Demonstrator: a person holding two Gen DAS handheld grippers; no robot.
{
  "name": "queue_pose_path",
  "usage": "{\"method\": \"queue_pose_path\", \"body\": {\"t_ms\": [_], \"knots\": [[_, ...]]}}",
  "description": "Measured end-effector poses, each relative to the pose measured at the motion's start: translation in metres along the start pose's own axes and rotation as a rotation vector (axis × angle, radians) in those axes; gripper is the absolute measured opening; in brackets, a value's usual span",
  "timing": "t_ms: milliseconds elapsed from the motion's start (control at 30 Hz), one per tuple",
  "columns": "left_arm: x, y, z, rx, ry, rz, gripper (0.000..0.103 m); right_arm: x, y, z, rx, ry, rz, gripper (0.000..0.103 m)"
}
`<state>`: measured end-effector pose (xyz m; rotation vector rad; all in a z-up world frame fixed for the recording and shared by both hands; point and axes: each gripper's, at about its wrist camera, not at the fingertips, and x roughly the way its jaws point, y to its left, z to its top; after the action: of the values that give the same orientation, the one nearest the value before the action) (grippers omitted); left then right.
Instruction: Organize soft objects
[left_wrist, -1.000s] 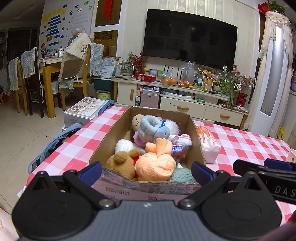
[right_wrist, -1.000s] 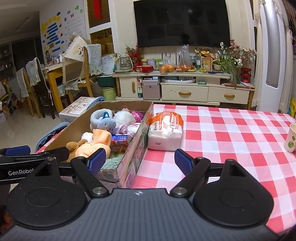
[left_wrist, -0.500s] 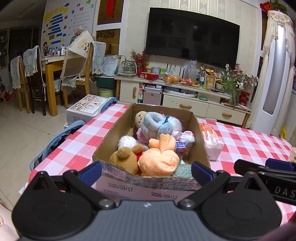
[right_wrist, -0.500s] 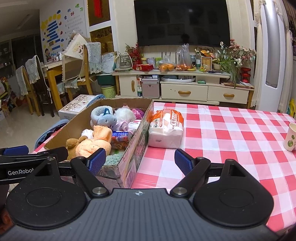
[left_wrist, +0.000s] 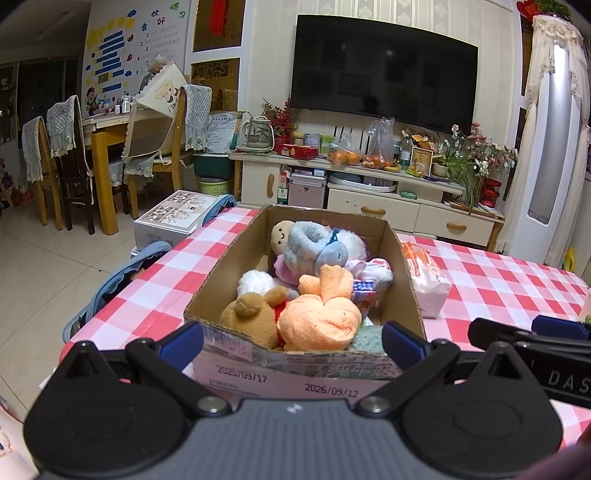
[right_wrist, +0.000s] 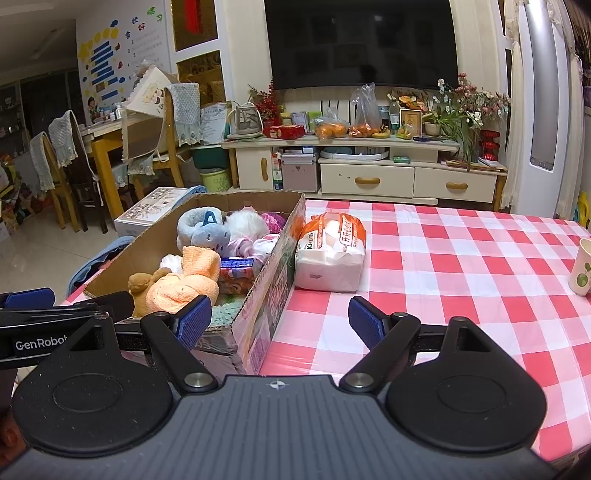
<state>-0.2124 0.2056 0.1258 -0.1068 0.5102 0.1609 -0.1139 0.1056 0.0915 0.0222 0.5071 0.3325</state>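
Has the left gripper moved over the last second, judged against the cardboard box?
Yes. The left gripper has backed away and risen: more of the cardboard box front wall and its date labels now show between the open fingers.

Box crowds left of worktop; right side open.
Cardboard box (right_wrist: 258, 295) sits at lower left of right wrist frame, packed with plush toys (left_wrist: 317, 295) up to about rim height, little gap between them; top is open, access from above only. Tissue pack (right_wrist: 332, 254) stands just beside box's right wall, closing that side. Checked worktop (right_wrist: 461, 266) from centre to right of frame is bare, wide passage there. Paper cup (right_wrist: 581, 266) stands at far right edge. In left wrist frame, near box wall fills the gap between the left hand-held gripper (left_wrist: 293, 341) fingers; right hand-held gripper (left_wrist: 532, 332) juts in at lower right.
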Motion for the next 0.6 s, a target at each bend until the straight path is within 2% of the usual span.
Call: {"method": "queue_pose_path", "body": {"t_ms": [600], "knots": [[0.0037,-0.0005,-0.0010,-0.005,0.008,-0.004,0.102,0.0015,-0.0021,-0.0025,0.012,-0.001,0.003,0.102]]}}
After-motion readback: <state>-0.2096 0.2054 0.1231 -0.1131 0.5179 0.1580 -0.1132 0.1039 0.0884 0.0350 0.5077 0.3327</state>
